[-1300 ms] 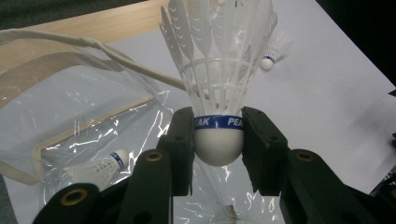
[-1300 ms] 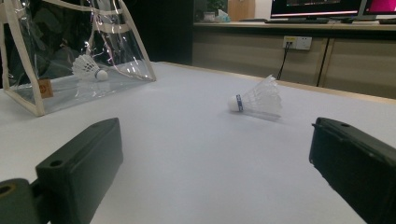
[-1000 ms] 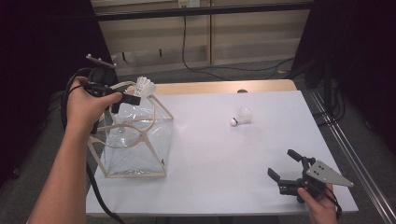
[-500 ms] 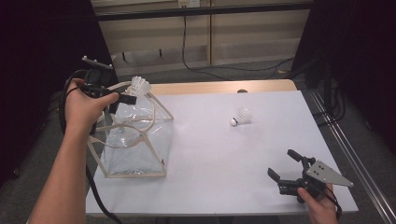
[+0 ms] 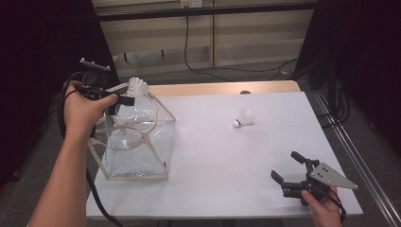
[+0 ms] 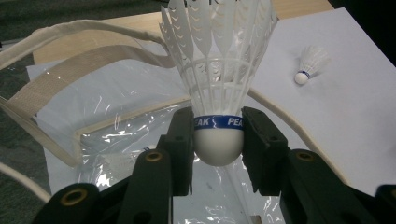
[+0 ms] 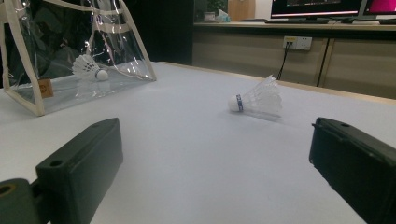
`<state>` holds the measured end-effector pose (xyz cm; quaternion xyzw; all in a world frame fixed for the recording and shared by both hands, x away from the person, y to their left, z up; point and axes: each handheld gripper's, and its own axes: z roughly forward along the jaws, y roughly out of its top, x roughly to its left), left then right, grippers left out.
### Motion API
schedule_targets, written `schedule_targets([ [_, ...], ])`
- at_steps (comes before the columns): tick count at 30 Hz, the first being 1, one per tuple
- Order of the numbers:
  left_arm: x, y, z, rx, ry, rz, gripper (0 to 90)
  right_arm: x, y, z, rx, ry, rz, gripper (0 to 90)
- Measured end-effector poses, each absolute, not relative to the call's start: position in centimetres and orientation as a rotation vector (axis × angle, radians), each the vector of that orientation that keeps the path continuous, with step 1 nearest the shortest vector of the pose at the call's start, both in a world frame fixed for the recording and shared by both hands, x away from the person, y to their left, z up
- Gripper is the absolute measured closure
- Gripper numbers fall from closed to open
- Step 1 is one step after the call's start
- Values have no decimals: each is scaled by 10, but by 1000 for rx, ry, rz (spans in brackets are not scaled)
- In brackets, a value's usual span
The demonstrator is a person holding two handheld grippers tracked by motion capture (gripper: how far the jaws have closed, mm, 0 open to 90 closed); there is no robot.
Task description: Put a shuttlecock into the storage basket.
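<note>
White table [image 5: 213,156], wide and mostly bare, with a wooden strip along its far edge. On its left part, a clear plastic bag [image 5: 137,146] with cream edging and cream handles, standing upright with its mouth open toward the top; through its clear wall in the right gripper view [image 7: 79,56], a shuttlecock inside the bag [image 7: 88,67], on its side at the bottom. Above the bag's far rim, the left gripper [image 5: 124,100], raised in the person's left hand [image 5: 82,111]; jaws partly closed and pressed on both sides of the rounded white cork of a held shuttlecock [image 6: 218,93], just below its blue band, feathers pointing away from the jaws; seen from above as a white tuft [image 5: 137,86] over the bag's opening and handles. Near the table's front right corner, the right gripper [image 5: 289,171], low over the surface in the right hand [image 5: 326,213], jaws spread wide with nothing between them. Toward the far middle of the table, well apart from both grippers and from the bag, a loose shuttlecock [image 5: 243,117], flat on its side, cork end pointing left [image 7: 257,100].
</note>
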<state>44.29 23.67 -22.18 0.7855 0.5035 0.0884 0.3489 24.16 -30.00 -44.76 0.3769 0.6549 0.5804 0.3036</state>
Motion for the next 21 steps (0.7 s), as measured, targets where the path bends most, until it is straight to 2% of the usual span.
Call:
schedule_targets([
  [21,444,244,-231,2003,1370,257,655,242,-300,-448,1002,1735,1537,24],
])
